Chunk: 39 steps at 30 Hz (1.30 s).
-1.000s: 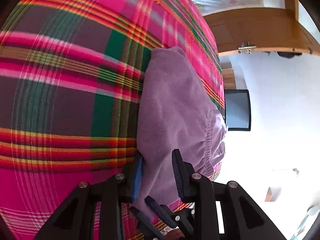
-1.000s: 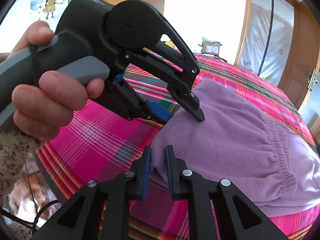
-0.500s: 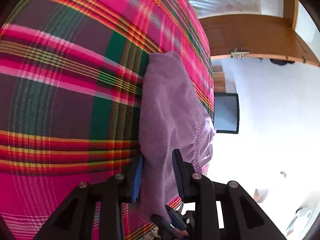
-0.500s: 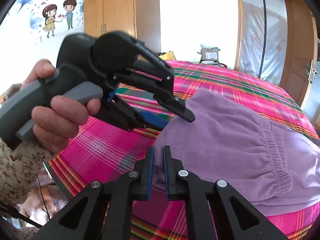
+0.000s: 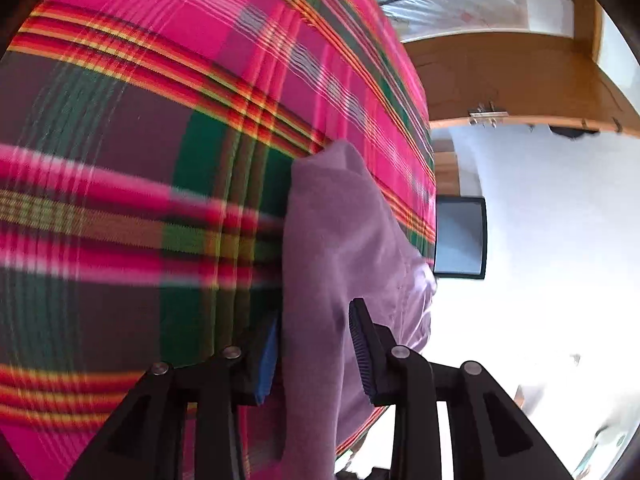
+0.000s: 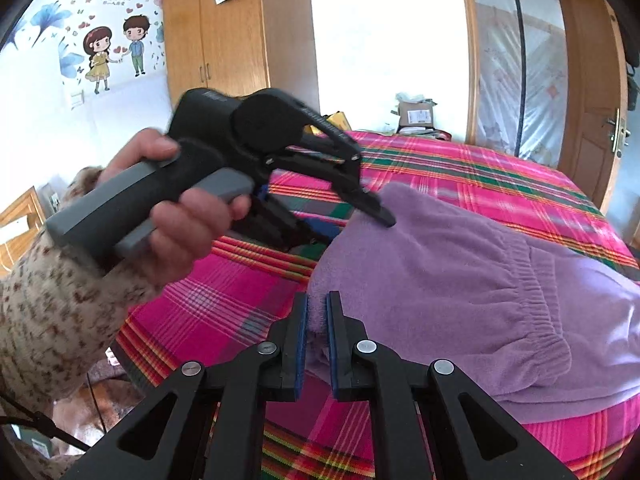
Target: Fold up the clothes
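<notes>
On the plaid bed [image 6: 480, 176] lies the purple garment [image 6: 460, 264]. Each hand-held gripper, left [image 5: 316, 344] and right [image 6: 317, 328], is clamped on its near edge, probably to lift a fold.

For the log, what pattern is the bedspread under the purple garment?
Pink plaid bedspread crossed by green, yellow and red stripes; clearest in the right wrist view.

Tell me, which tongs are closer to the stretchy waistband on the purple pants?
Right, I think. The right tongs pinch the purple pants at the near corner; the left tongs grip the far edge, farther from the waistband.
</notes>
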Each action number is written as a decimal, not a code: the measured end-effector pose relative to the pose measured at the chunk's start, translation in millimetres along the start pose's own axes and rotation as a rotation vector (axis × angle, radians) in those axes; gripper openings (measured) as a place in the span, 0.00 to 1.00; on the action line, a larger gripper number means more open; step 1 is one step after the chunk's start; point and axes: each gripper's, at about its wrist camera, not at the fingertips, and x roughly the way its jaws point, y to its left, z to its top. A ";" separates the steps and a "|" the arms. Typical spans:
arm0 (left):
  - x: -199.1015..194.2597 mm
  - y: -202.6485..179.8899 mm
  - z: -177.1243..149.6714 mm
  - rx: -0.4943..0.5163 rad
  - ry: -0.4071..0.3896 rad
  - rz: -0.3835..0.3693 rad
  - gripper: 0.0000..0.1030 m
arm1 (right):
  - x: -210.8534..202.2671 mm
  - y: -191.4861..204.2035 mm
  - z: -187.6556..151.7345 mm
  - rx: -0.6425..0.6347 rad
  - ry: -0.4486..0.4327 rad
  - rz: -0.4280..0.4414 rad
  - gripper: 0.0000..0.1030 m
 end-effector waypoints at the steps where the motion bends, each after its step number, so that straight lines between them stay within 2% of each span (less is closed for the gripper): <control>1: 2.6 0.0 1.7 -0.005 -0.002 0.001 0.33 | -3.5 2.2 -0.8 0.000 0.002 -0.001 0.09; 5: 13.1 -2.6 6.6 -0.009 0.006 -0.025 0.32 | -4.2 1.2 -0.3 0.006 0.007 -0.007 0.09; 8: 13.7 -3.3 7.3 0.019 -0.002 -0.006 0.22 | 3.1 -0.6 -0.9 0.004 0.018 -0.011 0.09; 15: 12.8 -5.6 9.0 0.054 -0.020 -0.040 0.11 | 7.2 4.9 -1.2 0.006 0.041 0.002 0.09; 19: 9.6 -9.6 8.9 0.068 -0.042 -0.064 0.09 | 12.2 7.1 0.3 0.016 0.053 0.021 0.09; 24: -6.0 -7.8 6.0 0.102 -0.066 -0.057 0.09 | 18.1 11.5 2.0 0.014 0.065 0.030 0.09; 31: -30.5 2.2 6.7 0.090 -0.108 -0.082 0.09 | 26.9 20.7 9.0 -0.006 0.072 0.061 0.09; 39: -52.1 15.6 8.6 0.070 -0.136 -0.069 0.09 | 38.6 40.0 18.5 -0.052 0.084 0.122 0.09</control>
